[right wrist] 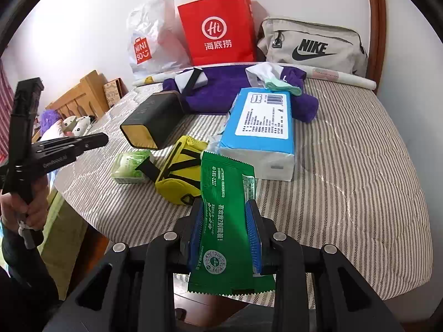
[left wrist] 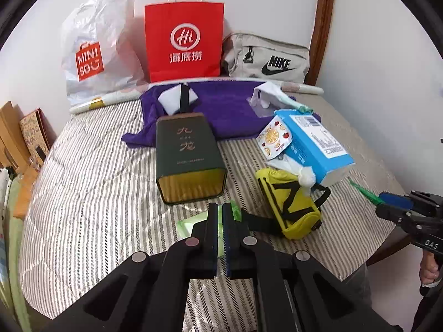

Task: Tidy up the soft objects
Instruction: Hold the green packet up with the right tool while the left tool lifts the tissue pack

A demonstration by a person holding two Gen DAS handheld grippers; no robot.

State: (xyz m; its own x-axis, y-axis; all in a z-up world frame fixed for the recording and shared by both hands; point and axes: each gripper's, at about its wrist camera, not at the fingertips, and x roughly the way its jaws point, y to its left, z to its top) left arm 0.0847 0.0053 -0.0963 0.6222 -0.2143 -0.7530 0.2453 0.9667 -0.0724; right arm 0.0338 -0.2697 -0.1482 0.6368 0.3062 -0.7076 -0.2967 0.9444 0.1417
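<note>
1. Currently held: green packet (right wrist: 227, 221), clamped lengthwise between right gripper (right wrist: 225, 232) pads, above the bed (right wrist: 360, 179) edge.
2. Left gripper (left wrist: 220, 235): jaws nearly closed, apparently empty, over pale green pack (left wrist: 193, 222).
3. Ahead and beyond, well apart: bags; right hand nearer.

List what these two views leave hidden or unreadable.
- Light green pack: left wrist view, largely behind the left tongs.
- Green sachet: right wrist view, sides covered by the right tongs.
- Red bag: contents hidden by its own walls.
</note>
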